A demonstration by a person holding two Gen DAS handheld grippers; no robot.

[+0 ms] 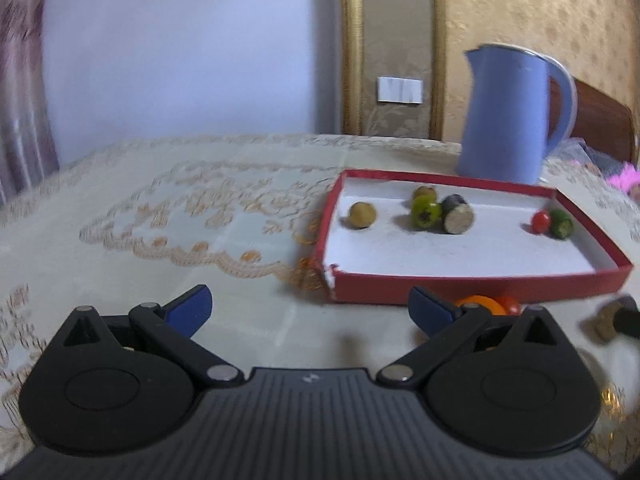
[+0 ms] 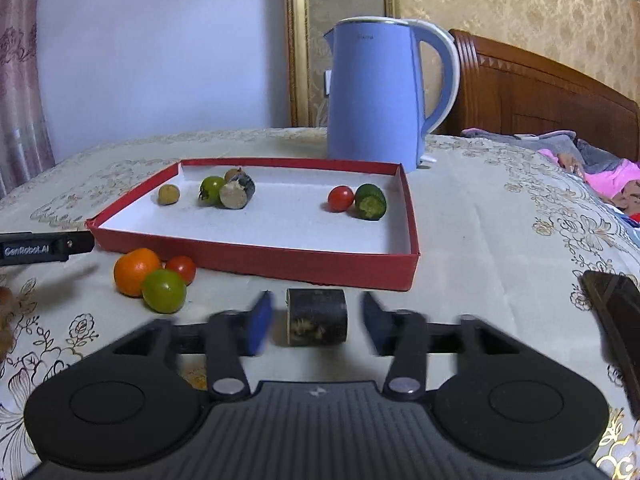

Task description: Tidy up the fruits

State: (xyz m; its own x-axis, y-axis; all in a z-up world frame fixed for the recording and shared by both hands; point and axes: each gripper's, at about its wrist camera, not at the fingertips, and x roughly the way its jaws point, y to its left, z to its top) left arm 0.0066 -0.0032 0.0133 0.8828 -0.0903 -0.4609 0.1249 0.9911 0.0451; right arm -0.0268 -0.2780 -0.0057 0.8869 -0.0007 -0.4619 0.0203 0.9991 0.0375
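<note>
A red tray [image 2: 256, 258] with a white floor lies on the lace tablecloth. Inside it sit a brownish round fruit [image 2: 168, 194], a green tomato [image 2: 211, 189], a dark cut stalk piece [image 2: 237, 193], a red cherry tomato [image 2: 340, 198] and a cucumber piece [image 2: 371, 201]. In front of the tray lie an orange [image 2: 136, 271], a small red tomato [image 2: 182, 267] and a green tomato [image 2: 164, 291]. My right gripper [image 2: 317, 326] is open around a dark stalk piece [image 2: 316, 316] on the cloth, with a gap at each pad. My left gripper [image 1: 312, 312] is open and empty, left of the tray [image 1: 480, 286].
A blue kettle [image 2: 380, 92] stands just behind the tray. A dark flat object [image 2: 616, 320] lies at the right edge. A black bar [image 2: 40, 248] of the other gripper reaches in from the left. Bedding and a wooden headboard [image 2: 540, 92] are beyond the table.
</note>
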